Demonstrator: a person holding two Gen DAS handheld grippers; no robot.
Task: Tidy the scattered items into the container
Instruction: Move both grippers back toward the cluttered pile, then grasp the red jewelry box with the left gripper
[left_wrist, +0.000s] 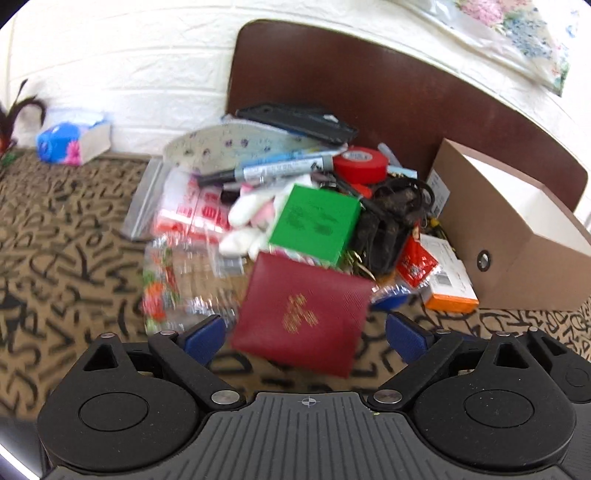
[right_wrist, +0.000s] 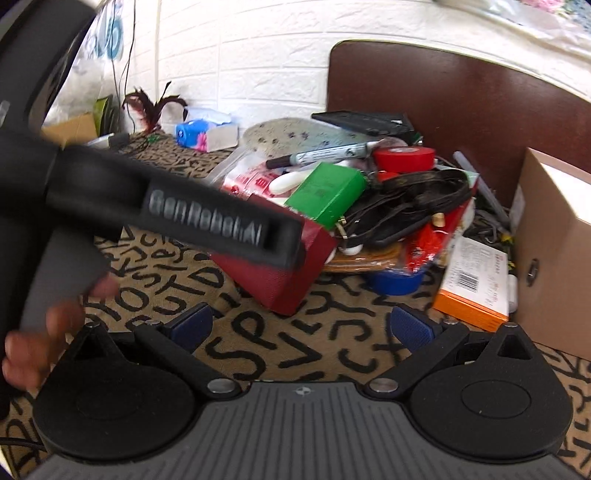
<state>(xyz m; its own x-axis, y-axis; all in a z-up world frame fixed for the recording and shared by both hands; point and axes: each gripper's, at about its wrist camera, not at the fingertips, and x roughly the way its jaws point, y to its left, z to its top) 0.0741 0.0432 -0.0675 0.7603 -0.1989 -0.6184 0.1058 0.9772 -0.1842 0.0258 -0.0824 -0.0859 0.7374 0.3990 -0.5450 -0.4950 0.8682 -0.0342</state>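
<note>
Clutter was the whole story here: we had a heap of scattered bits piled toward the far side of the tabletop (right_wrist: 295, 354), up against a brown chair back (left_wrist: 388, 92), with the cardboard box (left_wrist: 517, 243) we were meant to fill sitting just to the right of it, open side up.

Nearest to us was the dark red booklet (left_wrist: 306, 314) with gold lettering, at the heap's near edge. It sat dead ahead of the left hand-held gripper (left_wrist: 306, 334), between its blue pads (left_wrist: 205, 334), which stood wide apart and didn't seem to be touching it. Whether it was tipped up or lying flat we couldn't tell, the shot was blurry. Its long side ran roughly across our line of approach, slightly skewed. Seen from the right side, the left tool's black body reached right over that booklet, so the left hand was clearly the closer one. The right hand-held gripper (right_wrist: 299, 328) hung back over bare cloth, spread wide too, holding nothing.

Behind the booklet: a green box (left_wrist: 317, 225), a roll of red tape (left_wrist: 360, 162), a marker pen (left_wrist: 266, 170), a tangle of dark strap (right_wrist: 406, 199), and an orange-edged packet (right_wrist: 472, 291) just beside the cardboard box.

Our guess was the left one would close on the booklet and carry it right.

Surface was a tan cloth covered in black letter squiggles. White brick-pattern wall behind, a blue tissue pack (left_wrist: 72, 142) at the far left edge.
</note>
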